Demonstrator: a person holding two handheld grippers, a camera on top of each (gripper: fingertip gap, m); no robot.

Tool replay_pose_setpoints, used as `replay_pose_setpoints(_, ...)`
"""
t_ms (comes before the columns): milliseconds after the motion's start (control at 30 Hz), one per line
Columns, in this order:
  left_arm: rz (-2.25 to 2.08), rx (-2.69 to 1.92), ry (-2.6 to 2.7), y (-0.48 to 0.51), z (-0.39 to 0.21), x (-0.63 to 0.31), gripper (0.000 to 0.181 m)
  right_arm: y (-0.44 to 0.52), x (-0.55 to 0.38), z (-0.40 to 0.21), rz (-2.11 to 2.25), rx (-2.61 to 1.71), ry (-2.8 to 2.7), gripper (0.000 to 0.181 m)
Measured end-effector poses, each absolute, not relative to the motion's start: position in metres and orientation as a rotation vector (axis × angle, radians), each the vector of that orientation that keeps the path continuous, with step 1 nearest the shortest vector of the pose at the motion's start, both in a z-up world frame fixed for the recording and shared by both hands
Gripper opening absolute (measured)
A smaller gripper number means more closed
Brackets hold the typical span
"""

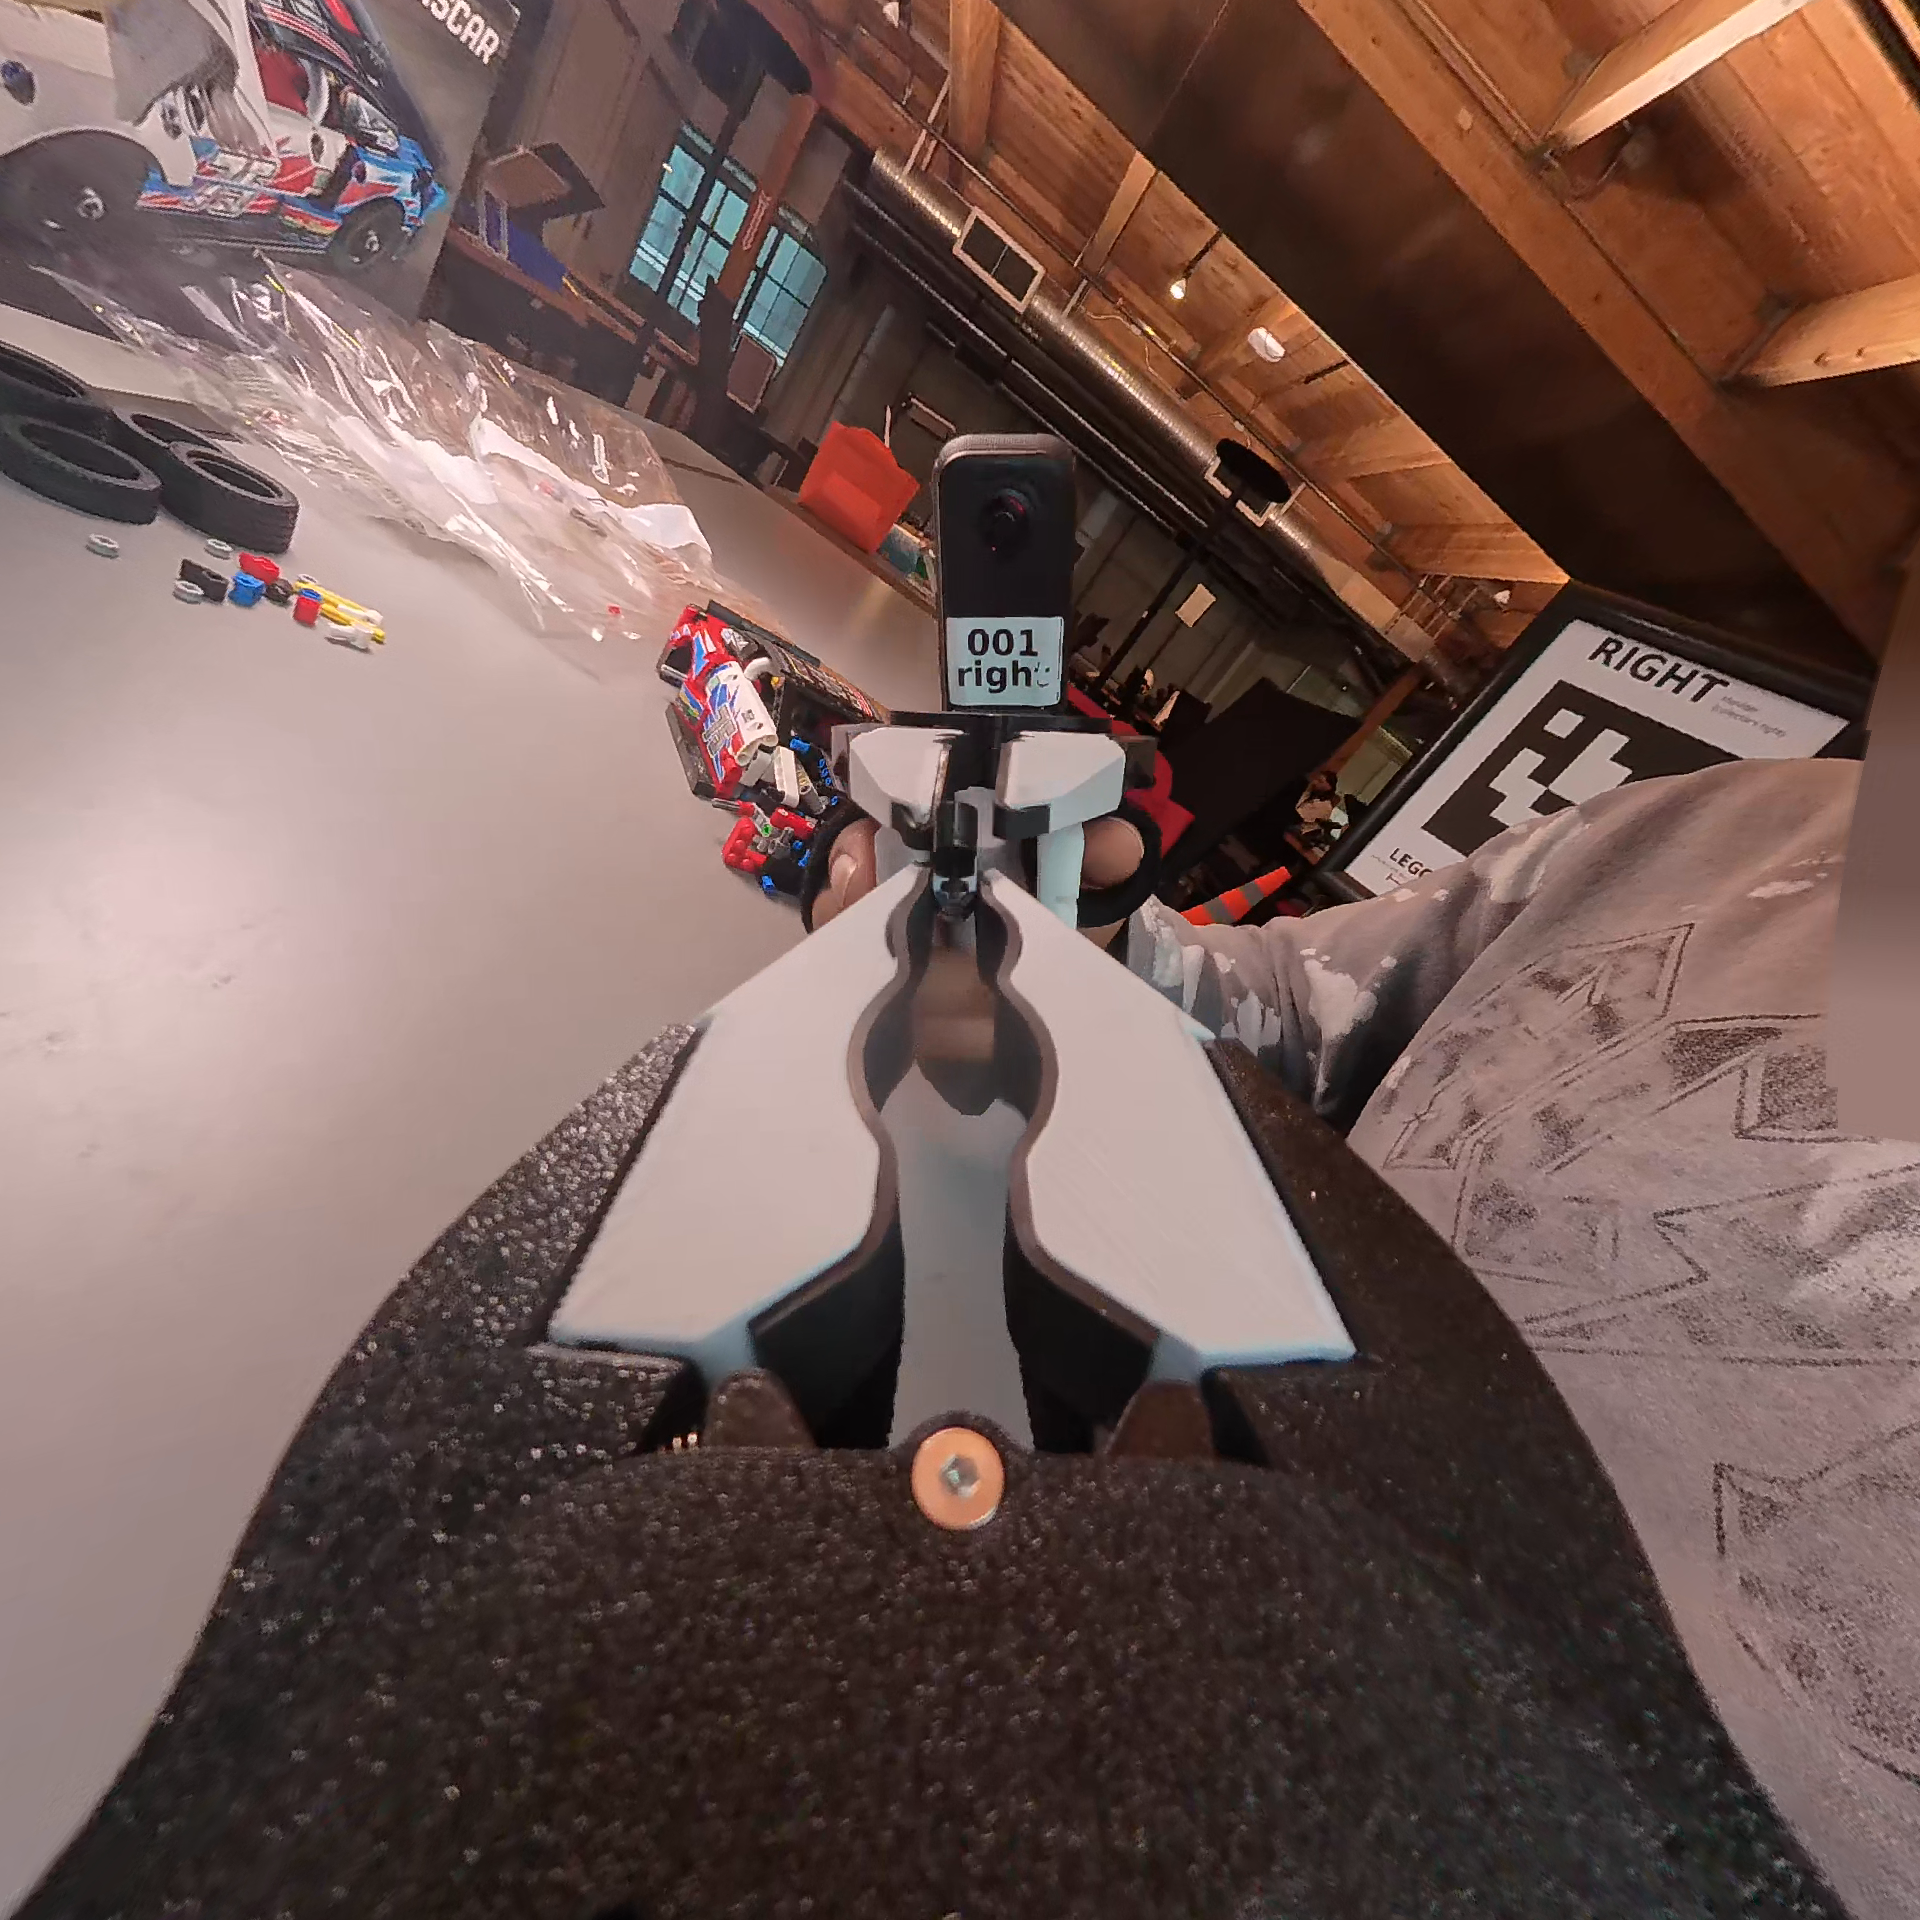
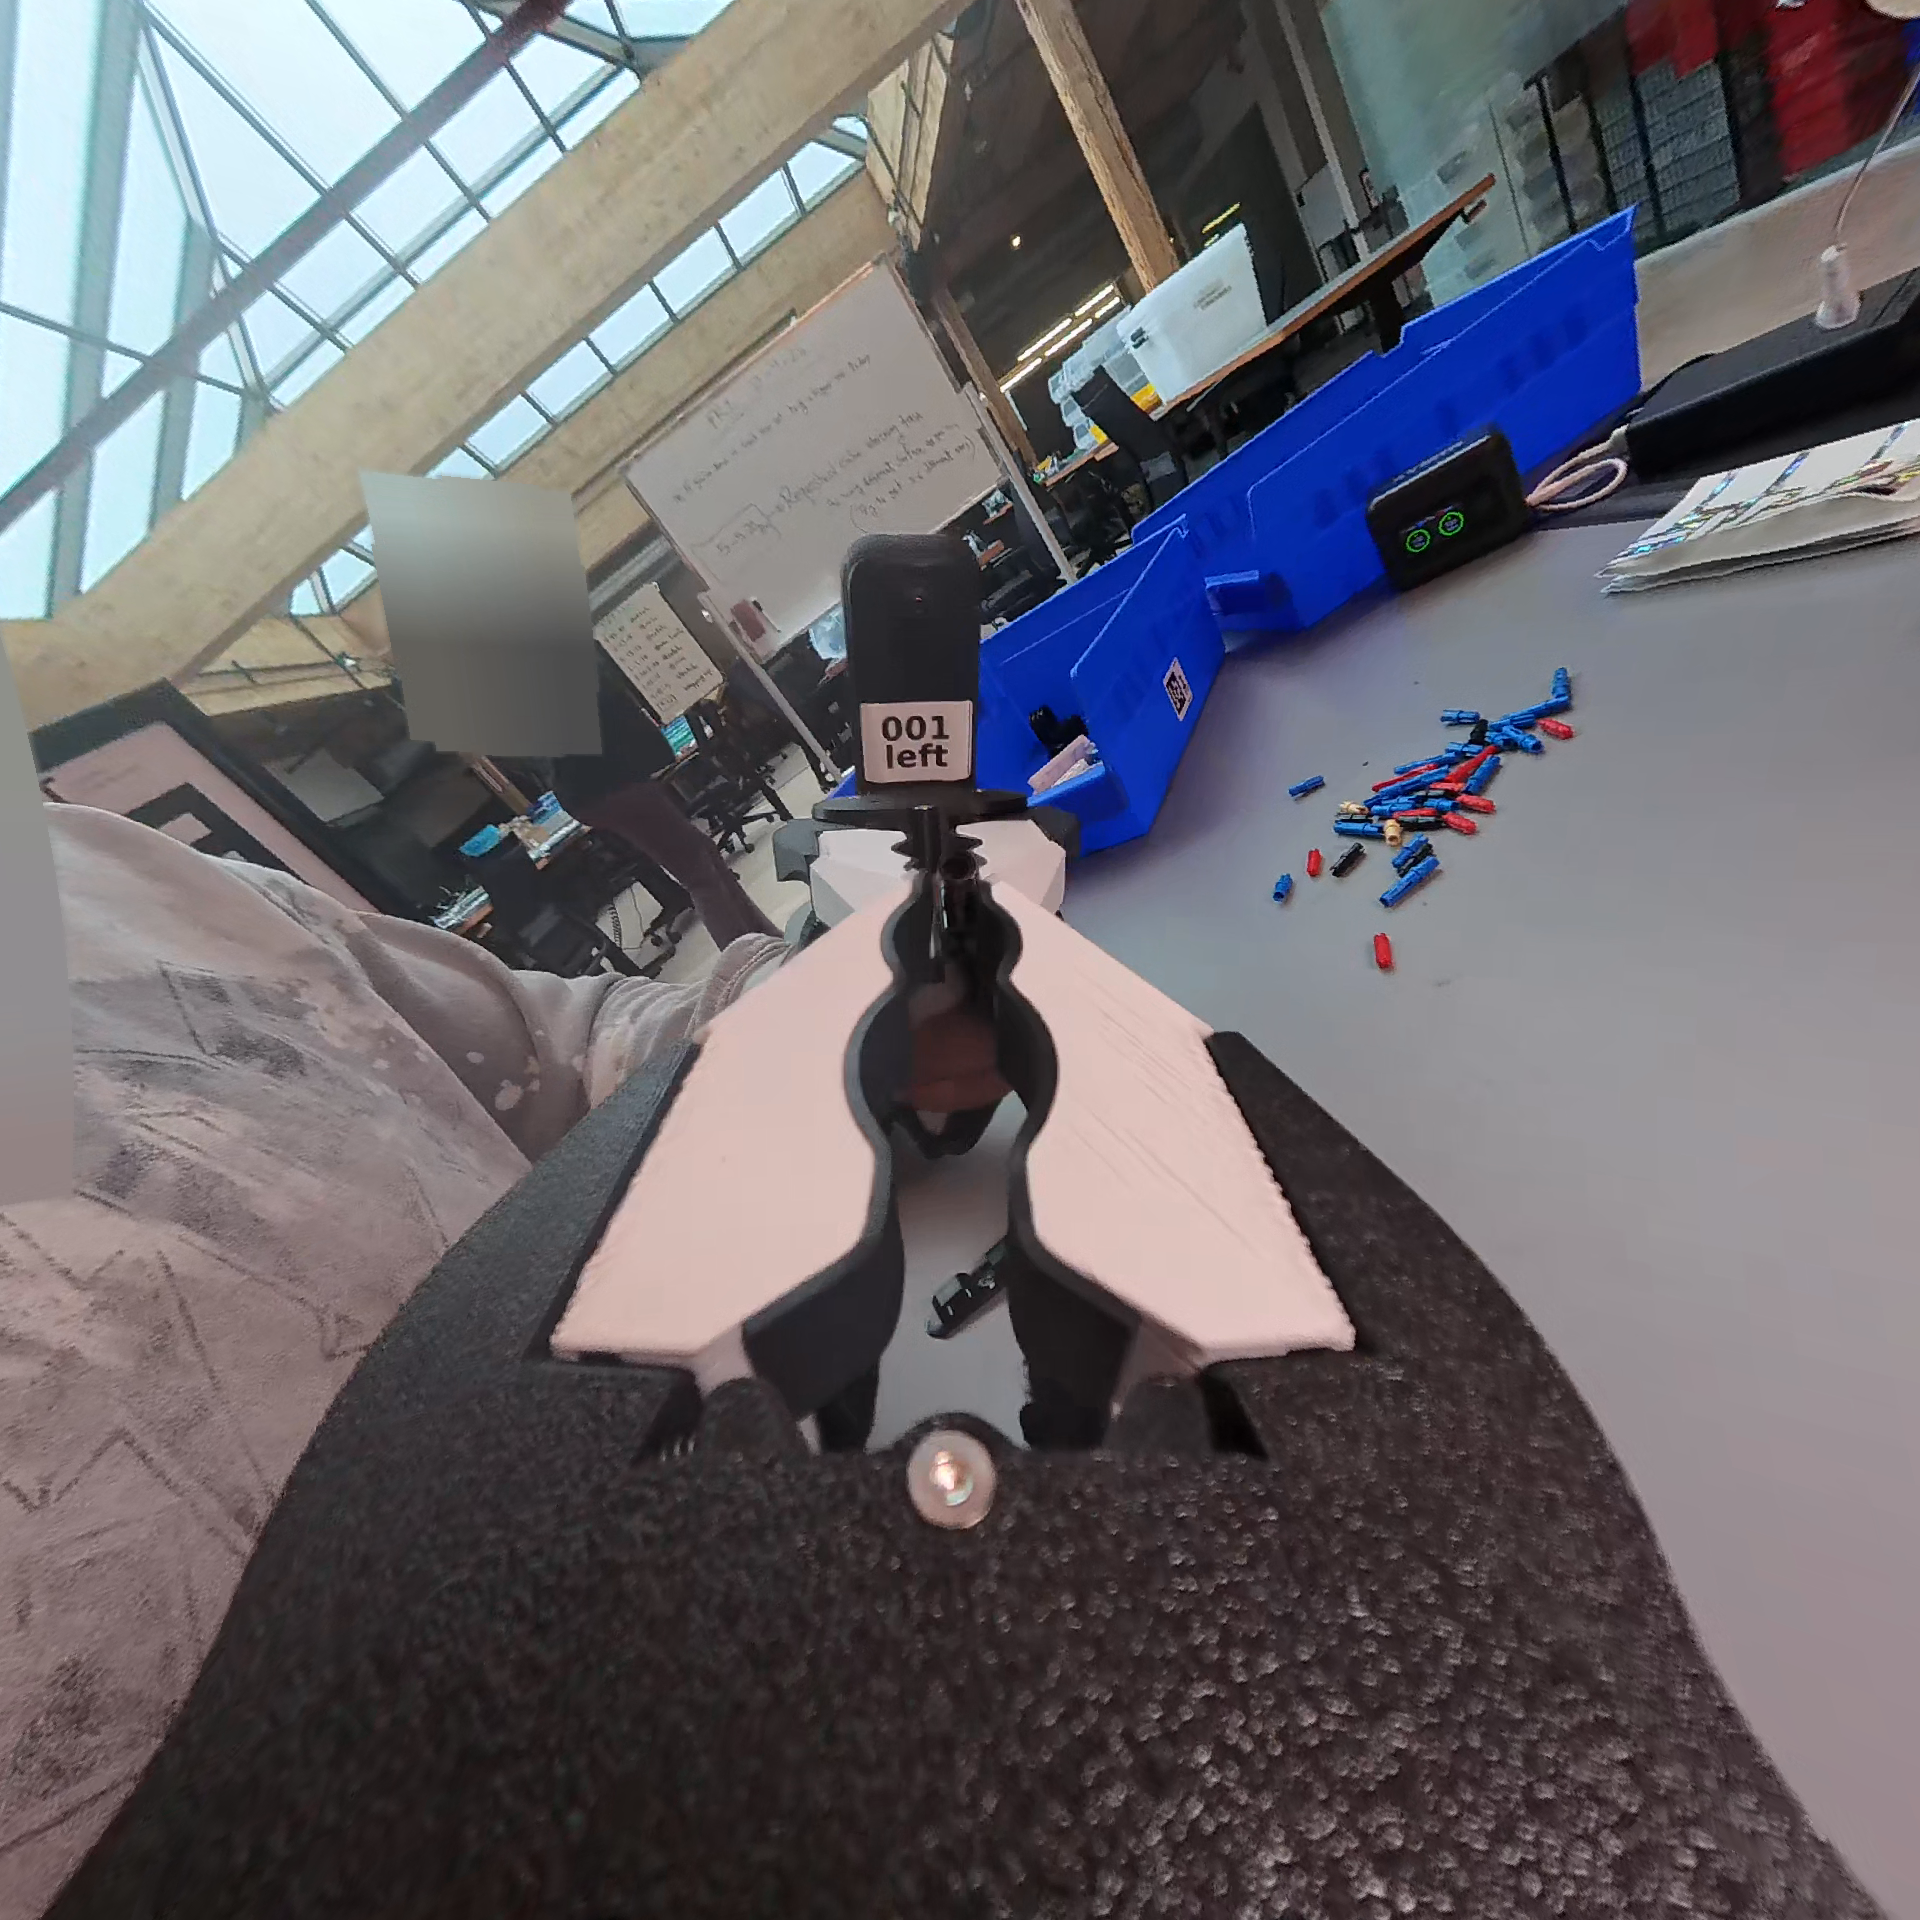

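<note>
My two grippers face each other tip to tip above a grey table (image 1: 312,935). In the left wrist view, my left gripper (image 1: 951,891) has its pale fingers (image 1: 790,1122) drawn together, pinching a small black part (image 1: 952,879) at the tips. The right gripper's body and its black camera (image 1: 1003,540) stand straight ahead, held in a hand. In the right wrist view, my right gripper (image 2: 951,888) is likewise shut on a small black part (image 2: 948,868). The left gripper's camera (image 2: 914,644) is right behind it. Another black piece (image 2: 966,1294) lies on the table under the right fingers.
To the left lie black tyres (image 1: 156,468), loose small coloured pieces (image 1: 281,597), clear plastic bags (image 1: 468,447) and a partly built toy car (image 1: 738,727). To the right are blue bins (image 2: 1351,499), a scatter of blue and red pins (image 2: 1444,779), a small black device (image 2: 1444,525) and a booklet (image 2: 1766,509). Less than 4 cm separates the two grippers' tips. The black piece (image 2: 966,1294) is about 15 cm from both grippers' fingertips.
</note>
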State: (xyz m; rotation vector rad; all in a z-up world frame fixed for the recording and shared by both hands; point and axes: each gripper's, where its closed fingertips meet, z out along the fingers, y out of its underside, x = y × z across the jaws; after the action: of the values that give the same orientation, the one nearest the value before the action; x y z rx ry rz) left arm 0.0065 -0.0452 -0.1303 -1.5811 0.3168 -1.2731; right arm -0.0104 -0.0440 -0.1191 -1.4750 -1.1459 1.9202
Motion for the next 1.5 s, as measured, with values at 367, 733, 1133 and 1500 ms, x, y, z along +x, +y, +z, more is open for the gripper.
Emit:
replay_pose_setpoints(367,-1.131,-1.611,0.438,-0.050,-0.138,0.014,0.006,-0.052,-0.007,-0.126,1.844,-1.462,-1.265,0.006)
replay_pose_setpoints(733,-1.234,-1.630,0.438,-0.055,-0.141,0.007,0.018,-0.057,0.008,-0.142,1.552,-1.393,-1.543,0.005)
replay_pose_setpoints(1133,-1.300,-1.638,0.521,-0.069,-0.148,0.020,0.003,-0.072,0.010,-0.157,1.537,-1.372,-1.680,0.005)
replay_pose_setpoints(1500,-0.880,-1.620,0.772,-0.072,-0.153,0.020,0.024,-0.079,0.012,-0.157,2.027,-1.615,-1.530,0.006)
